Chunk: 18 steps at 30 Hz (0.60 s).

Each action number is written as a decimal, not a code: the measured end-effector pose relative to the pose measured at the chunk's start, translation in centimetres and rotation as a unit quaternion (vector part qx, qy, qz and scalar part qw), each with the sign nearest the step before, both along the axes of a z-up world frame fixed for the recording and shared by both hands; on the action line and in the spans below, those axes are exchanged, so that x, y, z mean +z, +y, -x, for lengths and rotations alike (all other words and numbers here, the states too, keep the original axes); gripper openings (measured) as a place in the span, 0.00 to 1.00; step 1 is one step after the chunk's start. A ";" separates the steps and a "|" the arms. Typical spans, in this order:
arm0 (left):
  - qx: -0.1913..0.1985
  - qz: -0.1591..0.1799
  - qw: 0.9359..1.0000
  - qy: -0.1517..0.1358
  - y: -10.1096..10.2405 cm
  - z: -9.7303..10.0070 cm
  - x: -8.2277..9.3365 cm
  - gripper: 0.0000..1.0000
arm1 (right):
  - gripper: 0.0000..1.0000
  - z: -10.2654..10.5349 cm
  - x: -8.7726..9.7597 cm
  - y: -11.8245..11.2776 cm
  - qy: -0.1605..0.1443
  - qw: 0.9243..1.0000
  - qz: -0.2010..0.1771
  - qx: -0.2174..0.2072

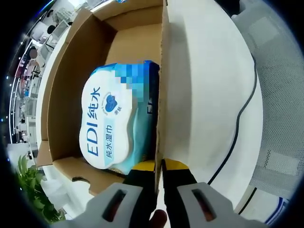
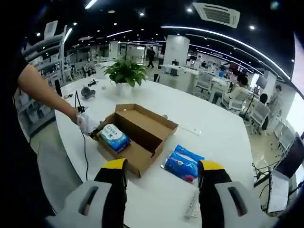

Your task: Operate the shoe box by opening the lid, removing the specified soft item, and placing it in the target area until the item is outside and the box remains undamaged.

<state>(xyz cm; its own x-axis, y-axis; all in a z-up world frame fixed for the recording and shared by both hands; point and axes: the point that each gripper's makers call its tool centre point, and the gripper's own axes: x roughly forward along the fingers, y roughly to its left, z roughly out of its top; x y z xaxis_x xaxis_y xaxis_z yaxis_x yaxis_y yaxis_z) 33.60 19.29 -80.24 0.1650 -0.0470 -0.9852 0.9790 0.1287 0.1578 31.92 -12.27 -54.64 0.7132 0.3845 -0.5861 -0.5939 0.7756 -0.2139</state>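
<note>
Left hand-held gripper (image 1: pixel 159 167): jaws pressed together on the near side wall of the shoe box (image 1: pixel 71 85), one jaw inside the wall, one outside. In the right gripper view the same tool (image 2: pixel 91 128) sits at the box's left end, steadying it. The grip looks firm enough to brace; a harder squeeze or any twist would likely crease the thin cardboard, so the hold is best kept light and square to the wall.

Box (image 2: pixel 135 135): lid already open, flap standing up at the far side. The wet-wipes pack (image 1: pixel 111 121), white and blue label up, lies flat inside, tight against the pinched wall, near the left end in the right gripper view (image 2: pixel 114 137).

Right hand-held gripper (image 2: pixel 161 178): jaws spread wide, holding nothing, hovering well apart from the box on its near side. Judgement: approach from above and close across the pack's narrow width, since the soft wrap gives; lift straight up, clear of the wall and the left tool.

Surroundings, left to right: black cable (image 2: pixel 85 152) trailing over the white counter (image 2: pixel 209 128); potted plant (image 2: pixel 124 72) beyond the box; second blue pack (image 2: pixel 184 163) lying on the counter just right of the box. It sits where a set-down might go.
</note>
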 end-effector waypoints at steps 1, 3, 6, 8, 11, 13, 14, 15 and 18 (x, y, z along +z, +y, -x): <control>0.000 0.000 1.000 0.000 0.0 0.0 0.0 0.02 | 0.57 0.0 0.1 0.3 -0.002 1.000 0.007 0.008; 0.000 0.000 1.000 -0.001 0.0 0.0 0.0 0.02 | 0.55 -0.1 0.2 0.8 -0.007 0.999 0.024 0.025; 0.001 0.001 1.000 -0.002 0.0 0.0 0.0 0.02 | 0.49 -0.2 0.4 1.7 -0.021 0.998 0.038 0.049; 0.000 0.001 1.000 -0.002 0.0 0.0 0.0 0.02 | 0.49 -0.1 0.7 2.6 -0.020 0.998 0.015 0.059; -0.002 0.001 1.000 -0.002 0.0 0.1 0.0 0.02 | 0.49 -0.2 1.5 3.4 -0.017 0.997 0.001 0.070; -0.002 0.001 1.000 -0.002 0.0 0.1 0.0 0.02 | 0.49 -0.5 1.6 3.5 -0.013 0.997 0.004 0.072; -0.001 0.000 1.000 -0.001 0.0 0.0 0.0 0.02 | 0.49 -0.5 1.4 3.7 0.001 0.997 -0.003 0.072; 0.000 0.000 1.000 0.000 0.0 0.0 0.0 0.02 | 0.50 -0.5 1.3 3.7 0.005 0.997 -0.005 0.071; 0.000 0.001 1.000 -0.001 0.0 0.0 0.0 0.02 | 0.48 -0.6 1.3 4.8 0.018 0.996 -0.032 0.084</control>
<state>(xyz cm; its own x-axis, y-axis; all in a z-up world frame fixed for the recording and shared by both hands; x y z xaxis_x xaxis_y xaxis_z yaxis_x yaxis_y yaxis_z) 33.55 19.29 -80.24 0.1674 -0.0485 -0.9847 0.9786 0.1293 0.1600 32.49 -7.43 -53.31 0.6151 0.5343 -0.5798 -0.7228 0.6759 -0.1438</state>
